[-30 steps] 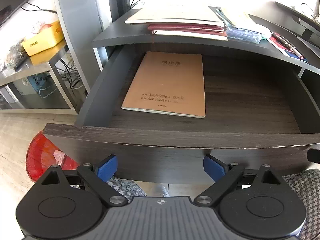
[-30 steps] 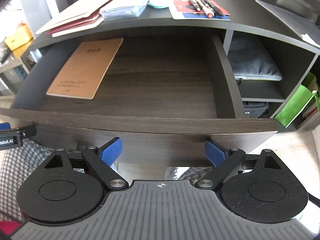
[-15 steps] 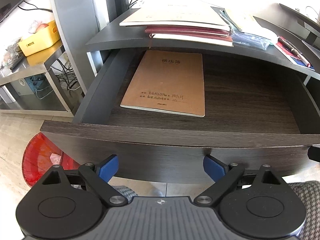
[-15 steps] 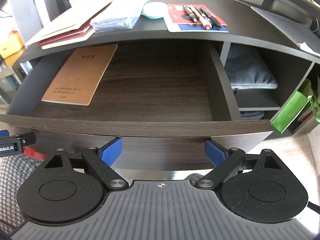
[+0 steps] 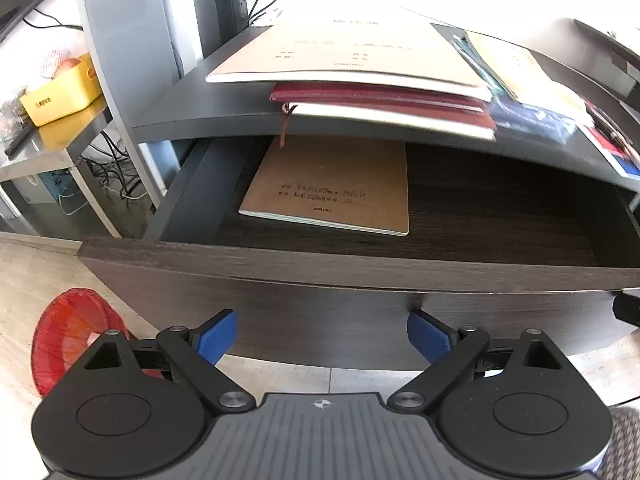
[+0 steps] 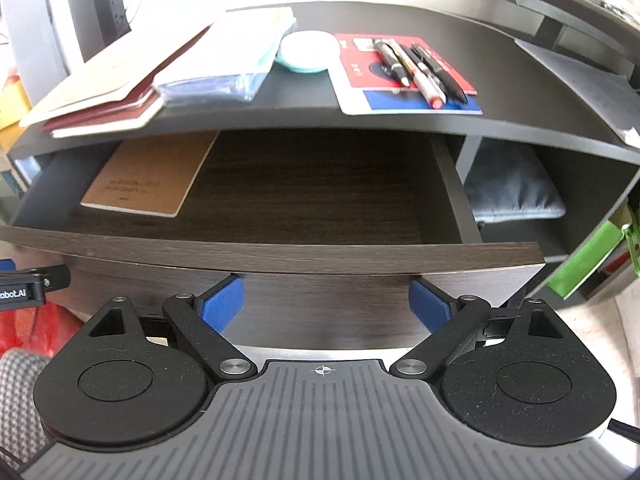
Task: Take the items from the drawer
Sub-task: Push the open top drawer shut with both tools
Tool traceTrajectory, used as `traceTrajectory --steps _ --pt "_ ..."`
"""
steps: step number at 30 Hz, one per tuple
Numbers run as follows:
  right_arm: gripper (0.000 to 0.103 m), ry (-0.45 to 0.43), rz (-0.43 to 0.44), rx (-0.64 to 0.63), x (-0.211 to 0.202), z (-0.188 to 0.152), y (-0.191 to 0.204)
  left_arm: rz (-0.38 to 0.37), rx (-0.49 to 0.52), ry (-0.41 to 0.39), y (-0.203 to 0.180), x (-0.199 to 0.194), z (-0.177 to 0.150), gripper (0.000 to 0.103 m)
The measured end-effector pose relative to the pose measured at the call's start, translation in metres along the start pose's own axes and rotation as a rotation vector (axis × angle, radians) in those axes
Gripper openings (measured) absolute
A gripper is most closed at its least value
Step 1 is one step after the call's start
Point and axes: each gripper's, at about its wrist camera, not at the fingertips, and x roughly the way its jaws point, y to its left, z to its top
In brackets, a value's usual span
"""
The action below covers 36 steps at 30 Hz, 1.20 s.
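A brown notebook [image 5: 332, 184] is lying flat at the far left of the open drawer [image 5: 360, 276], partly tucked under the desk top [image 6: 400, 120]; the rest of the drawer floor is showing bare wood. On the desk top above, a stack of books [image 5: 360, 88] and some pens [image 6: 416, 68] are sitting. The left gripper [image 5: 322, 336] and right gripper [image 6: 326, 306] are both hanging just in front of the drawer front, fingers spread wide and holding nothing. The step in hand looks like the reach for the notebook. Next, the left gripper probably needs to rise over the front panel, go in low, and pinch the notebook's near edge.
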Motion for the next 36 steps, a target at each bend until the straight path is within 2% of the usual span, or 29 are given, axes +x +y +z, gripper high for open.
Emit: traceTrajectory --steps 10,29,36 --pt "0.096 -0.023 0.004 0.007 0.034 0.02 0.001 -0.02 -0.014 0.015 -0.006 0.028 0.024 0.095" --pt "0.096 -0.085 -0.009 0.005 0.075 0.058 0.006 0.001 -0.049 -0.016 -0.02 0.06 0.068 0.095" --pt "0.095 -0.102 -0.008 0.006 0.088 0.07 0.01 -0.013 -0.057 -0.009 -0.023 0.067 0.075 0.095"
